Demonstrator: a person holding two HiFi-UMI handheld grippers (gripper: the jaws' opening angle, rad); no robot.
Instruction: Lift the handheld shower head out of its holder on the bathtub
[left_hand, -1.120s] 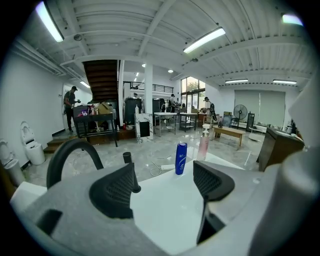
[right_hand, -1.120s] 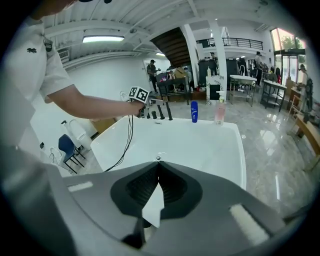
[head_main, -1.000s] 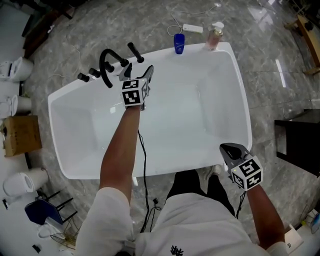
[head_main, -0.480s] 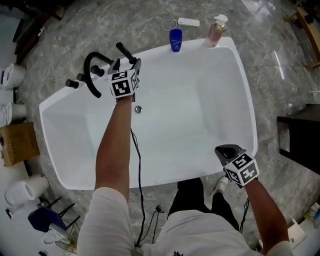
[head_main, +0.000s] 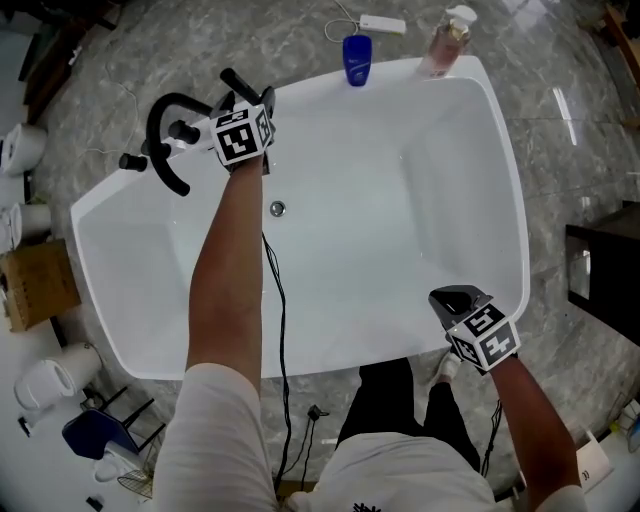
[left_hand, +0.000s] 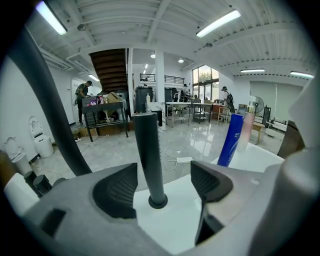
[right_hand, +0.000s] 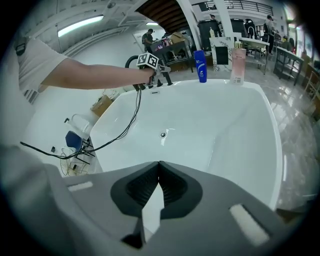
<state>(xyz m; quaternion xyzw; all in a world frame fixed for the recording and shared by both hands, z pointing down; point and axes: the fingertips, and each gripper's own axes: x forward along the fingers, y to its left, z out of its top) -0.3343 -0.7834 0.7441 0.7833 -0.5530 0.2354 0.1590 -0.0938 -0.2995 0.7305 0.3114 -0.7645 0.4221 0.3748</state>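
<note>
Left fingers (left_hand: 115, 190) wide, closing round showerhead (left_hand: 149, 155)

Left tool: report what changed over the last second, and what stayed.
The left tool moved from over the tub to its far rim and now straddles the shower head. Its jaws have just been closing a little; the pads do not yet press on it. The right tool stayed shut by the near rim; the shower head stayed in its holder.

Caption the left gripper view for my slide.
Left gripper, open fingers just closing inward, straddles the upright shower head on the bathtub rim.
</note>
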